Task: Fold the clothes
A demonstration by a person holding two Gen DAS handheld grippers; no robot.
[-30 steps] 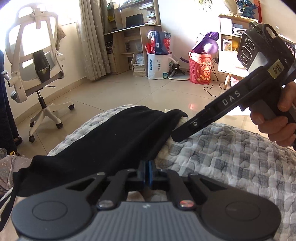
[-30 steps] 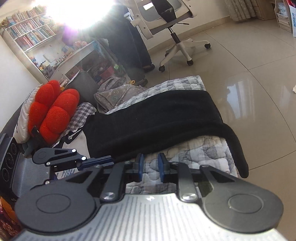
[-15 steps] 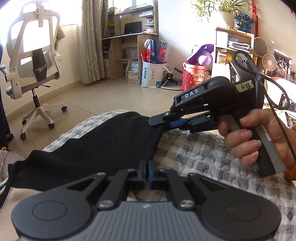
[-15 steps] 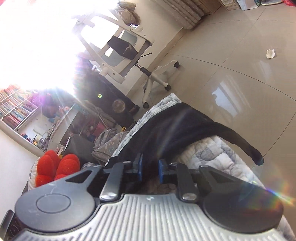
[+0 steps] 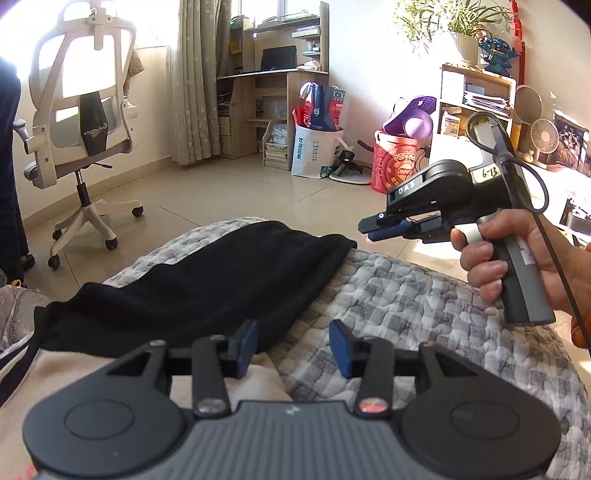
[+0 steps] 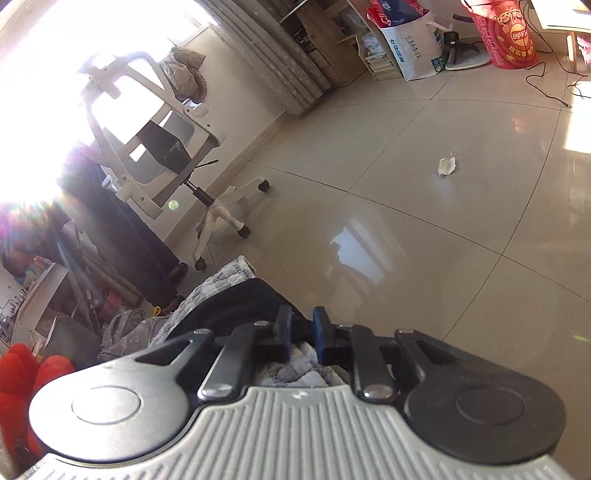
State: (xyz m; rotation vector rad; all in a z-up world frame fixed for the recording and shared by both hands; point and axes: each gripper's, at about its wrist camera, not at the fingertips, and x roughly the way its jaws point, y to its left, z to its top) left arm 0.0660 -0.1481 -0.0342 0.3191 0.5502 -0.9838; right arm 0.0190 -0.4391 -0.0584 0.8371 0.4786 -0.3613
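Black garment (image 5: 207,280) released; left tongs (image 5: 292,345) just opened, empty.

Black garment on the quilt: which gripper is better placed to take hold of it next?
Probably left. The left gripper has just opened, nothing between its pads, right at the black garment's near edge. The right gripper hangs above and beyond its far end.

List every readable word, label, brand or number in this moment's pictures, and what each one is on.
"DAS": on the right gripper, along its body.
"6-13": handwritten sticker on that gripper's top.
"Lay's": logo on the red bag.
"MERRY CHRIS...", partly hidden: on the dark gift bag.
Blue characters on the white bag: too blurred to read.
Papers on the shelf unit: too small to read.
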